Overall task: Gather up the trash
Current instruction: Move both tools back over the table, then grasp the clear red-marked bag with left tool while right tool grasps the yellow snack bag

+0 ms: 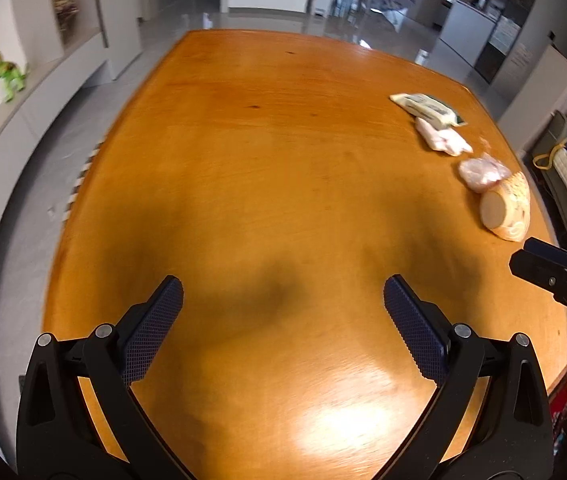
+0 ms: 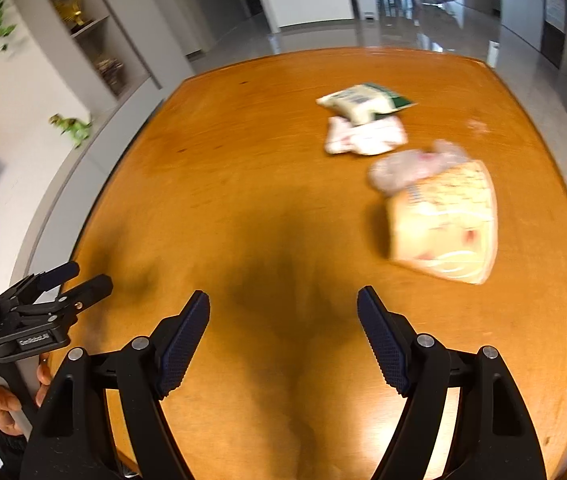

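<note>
From my station I saw both tools hanging over the wooden table, neither one touching anything. The left gripper had its fingers spread wide, nothing between the blue ribbed pads, and only bare wood and shadow lay below it. The right gripper was likewise released, its pads far apart and empty.

The trash sat in a loose row on the right side of the table, well ahead of both tools. Farthest off was a white and green snack wrapper. Just beside it, on the near side and seemingly touching it, was a crumpled white tissue. Nearer again lay a clear crumpled plastic bag, pressed against a tipped paper cup that lay on its side with its base turned toward the left wrist camera. The right wrist view was smeared with motion blur, so I could not make out the print on the cup, nor whether the bag rested on it or merely against it.

In the left wrist view the same four things hugged the table's right edge, with the cup closest to the right tool's tip at the frame's border. A green toy dinosaur stood on the grey ledge left of the table.
</note>
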A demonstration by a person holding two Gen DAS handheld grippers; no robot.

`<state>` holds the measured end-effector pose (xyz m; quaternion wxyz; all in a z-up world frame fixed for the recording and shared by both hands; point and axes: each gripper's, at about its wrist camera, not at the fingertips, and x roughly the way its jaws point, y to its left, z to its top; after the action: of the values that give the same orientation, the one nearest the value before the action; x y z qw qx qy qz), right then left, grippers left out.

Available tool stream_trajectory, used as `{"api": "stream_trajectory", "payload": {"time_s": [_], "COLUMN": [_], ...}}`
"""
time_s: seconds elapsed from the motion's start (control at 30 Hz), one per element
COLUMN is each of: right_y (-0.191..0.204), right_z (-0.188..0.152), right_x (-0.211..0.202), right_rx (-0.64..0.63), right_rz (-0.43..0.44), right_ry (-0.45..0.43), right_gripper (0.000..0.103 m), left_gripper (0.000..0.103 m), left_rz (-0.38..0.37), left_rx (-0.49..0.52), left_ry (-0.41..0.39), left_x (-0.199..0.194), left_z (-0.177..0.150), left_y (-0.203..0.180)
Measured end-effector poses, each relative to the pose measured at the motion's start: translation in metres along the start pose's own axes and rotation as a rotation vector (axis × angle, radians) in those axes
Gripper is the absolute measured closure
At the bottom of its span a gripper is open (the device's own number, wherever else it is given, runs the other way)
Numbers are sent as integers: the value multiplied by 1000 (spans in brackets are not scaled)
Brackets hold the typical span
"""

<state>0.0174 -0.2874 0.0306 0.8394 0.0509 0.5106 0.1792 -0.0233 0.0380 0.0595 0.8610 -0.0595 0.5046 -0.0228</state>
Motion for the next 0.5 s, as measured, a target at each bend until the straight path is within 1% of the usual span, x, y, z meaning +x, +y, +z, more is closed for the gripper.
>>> {"api": "stream_trajectory", "payload": {"time_s": [0.07, 0.23, 0.3, 0.37, 0.43, 0.5], "right_y": [-26, -89, -105, -118, -126, -131], "right_z": [8, 19, 21, 22, 21, 21], "right_x": [-4, -11, -10, -1, 9, 19], "right_rx": [32, 114, 129, 118, 103, 84], "right_rz": [-30, -57, -64, -49, -38, 3], "right_ry": [-8, -27, -29, -1, 10, 13], "right_gripper": [26, 26, 26, 25, 25, 25], "left_gripper": [6, 6, 6, 6, 6, 6], "left_rz": [-20, -56, -75, -103, -126, -142], "left_rx": [19, 68, 69, 65, 68, 72], "left_ry": [14, 45, 65, 86, 109, 134], "left_x": [6, 25, 34, 43, 56, 68], "left_z": [7, 34, 47, 55, 65, 71], "left_y": [-18, -63, -78, -89, -104, -116]}}
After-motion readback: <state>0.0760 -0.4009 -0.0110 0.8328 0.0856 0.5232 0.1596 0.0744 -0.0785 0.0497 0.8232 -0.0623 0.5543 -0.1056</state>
